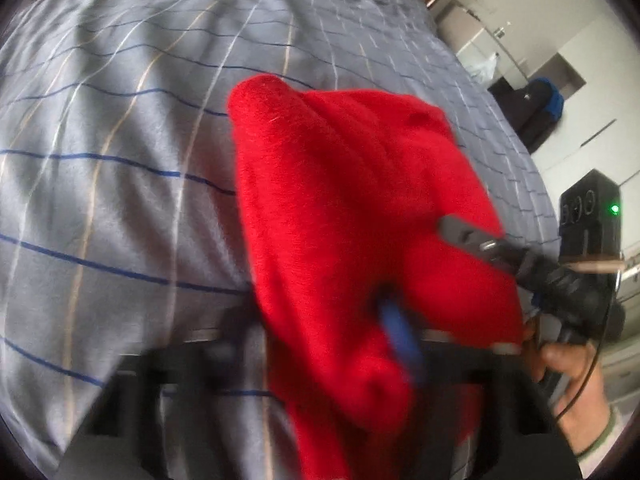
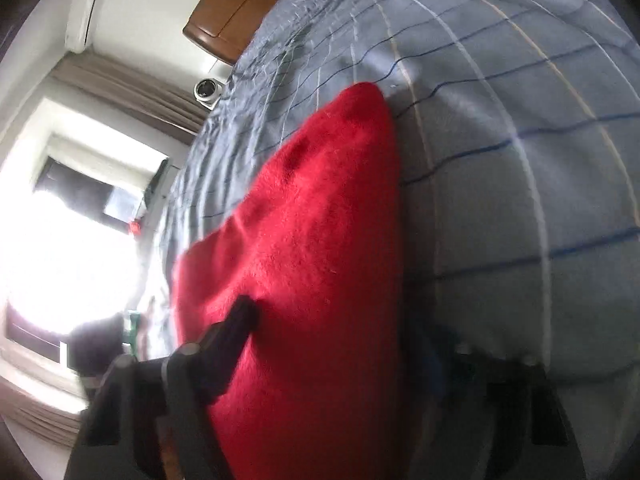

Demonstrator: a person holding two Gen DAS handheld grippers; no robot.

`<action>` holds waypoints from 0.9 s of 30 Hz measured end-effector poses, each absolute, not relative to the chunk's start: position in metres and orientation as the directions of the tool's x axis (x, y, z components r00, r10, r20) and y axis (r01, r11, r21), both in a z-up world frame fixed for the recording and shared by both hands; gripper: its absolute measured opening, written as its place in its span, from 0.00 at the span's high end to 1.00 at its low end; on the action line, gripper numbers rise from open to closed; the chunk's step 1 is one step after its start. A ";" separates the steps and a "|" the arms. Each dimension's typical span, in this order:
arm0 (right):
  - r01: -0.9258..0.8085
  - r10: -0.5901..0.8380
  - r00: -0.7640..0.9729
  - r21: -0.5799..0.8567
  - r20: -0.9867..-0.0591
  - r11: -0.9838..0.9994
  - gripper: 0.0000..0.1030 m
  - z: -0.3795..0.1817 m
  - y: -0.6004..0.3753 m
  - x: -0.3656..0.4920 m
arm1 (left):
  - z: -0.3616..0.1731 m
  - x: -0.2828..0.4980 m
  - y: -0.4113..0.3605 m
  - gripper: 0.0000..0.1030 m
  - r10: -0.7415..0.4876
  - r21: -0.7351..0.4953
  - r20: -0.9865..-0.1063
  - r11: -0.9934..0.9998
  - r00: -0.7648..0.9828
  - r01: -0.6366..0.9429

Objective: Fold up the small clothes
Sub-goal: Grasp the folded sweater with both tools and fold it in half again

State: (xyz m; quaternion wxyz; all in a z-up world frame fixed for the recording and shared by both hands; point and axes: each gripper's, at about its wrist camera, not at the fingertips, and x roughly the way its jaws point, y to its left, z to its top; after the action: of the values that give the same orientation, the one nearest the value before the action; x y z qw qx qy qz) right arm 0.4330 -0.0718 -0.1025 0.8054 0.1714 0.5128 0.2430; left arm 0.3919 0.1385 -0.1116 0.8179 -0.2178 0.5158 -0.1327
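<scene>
— Both tools? Left tool (image 1: 396,332) and right tool (image 2: 332,344) each pinched the red garment (image 1: 344,216).
— Its look?
— Fuzzy, bunched, hanging above the checked bed (image 1: 120,160), peak toward twelve o'clock.

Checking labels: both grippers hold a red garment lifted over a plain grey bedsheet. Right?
Not quite. The bedsheet isn't plain: it's grey with a check of blue, white and tan lines, clear in both wrist views. The rest holds: the red garment is pinched by the left gripper and the right gripper, raised above the bed.
</scene>
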 end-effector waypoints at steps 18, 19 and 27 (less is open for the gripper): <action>-0.511 0.411 0.693 0.000 -0.592 0.860 0.60 0.035 0.001 0.372 | -0.027 0.353 0.146 0.49 -0.313 -0.379 -0.700 0.925 0.642 0.037; -0.474 0.384 0.649 0.045 -0.657 0.879 0.40 0.019 -0.007 0.385 | -0.039 0.347 0.149 0.49 -0.273 -0.348 -0.731 0.938 0.625 0.003; -0.349 0.261 0.639 0.029 -0.724 0.937 0.04 -0.029 -0.078 0.302 | -0.021 0.235 0.133 0.04 -0.026 -0.118 -0.656 0.991 0.755 -0.068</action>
State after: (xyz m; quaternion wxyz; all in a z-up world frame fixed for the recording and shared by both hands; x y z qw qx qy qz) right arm 0.3017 -0.0785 -0.0286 0.9035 -0.0569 0.3899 0.1688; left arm 0.2352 0.1329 -0.0213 0.9342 -0.0672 0.3501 0.0114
